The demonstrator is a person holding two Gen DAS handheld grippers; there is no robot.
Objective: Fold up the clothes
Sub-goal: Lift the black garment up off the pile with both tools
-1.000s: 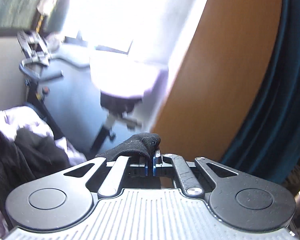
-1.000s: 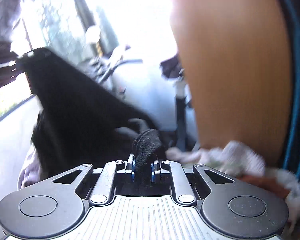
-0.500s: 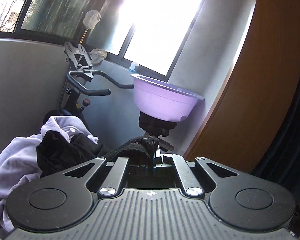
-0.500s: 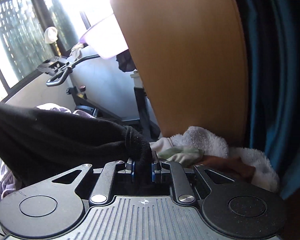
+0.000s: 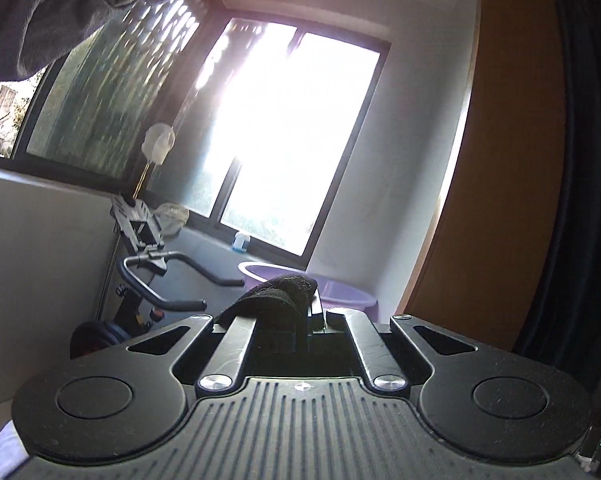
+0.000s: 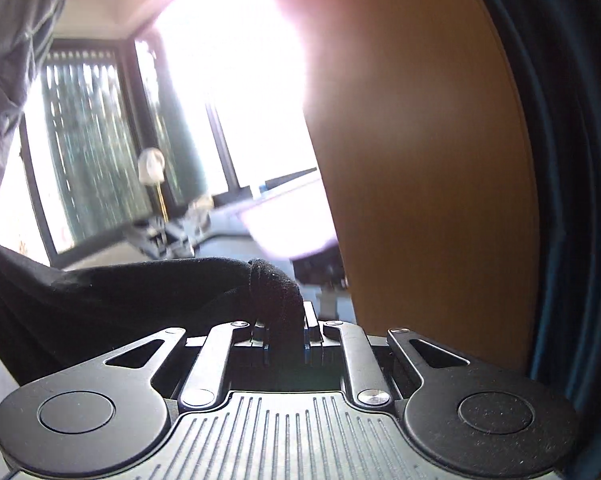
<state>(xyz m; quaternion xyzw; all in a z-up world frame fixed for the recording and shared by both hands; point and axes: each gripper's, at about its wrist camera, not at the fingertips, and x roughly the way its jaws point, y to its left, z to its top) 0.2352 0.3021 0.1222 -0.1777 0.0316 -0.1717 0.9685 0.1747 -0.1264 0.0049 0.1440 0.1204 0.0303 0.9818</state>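
A black garment [image 6: 112,292] stretches from the left edge of the right wrist view to my right gripper [image 6: 286,330], which is shut on a bunched edge of it. My left gripper [image 5: 300,312] is shut on another bunched corner of the black garment [image 5: 278,294], which humps over its fingertips. Both grippers point upward toward the window. The rest of the cloth hangs below, out of sight.
A bright window [image 5: 284,136] fills the middle. An exercise bike [image 5: 152,280] and a purple basin [image 5: 340,288] stand below it. A wooden panel [image 6: 420,160] and a dark blue curtain [image 6: 572,160] rise at right. Grey cloth [image 5: 60,4] hangs at top left.
Both grippers have tilted and risen, still holding the black garment. The pile of clothes and towels has dropped out of view; the window and ceiling now show.
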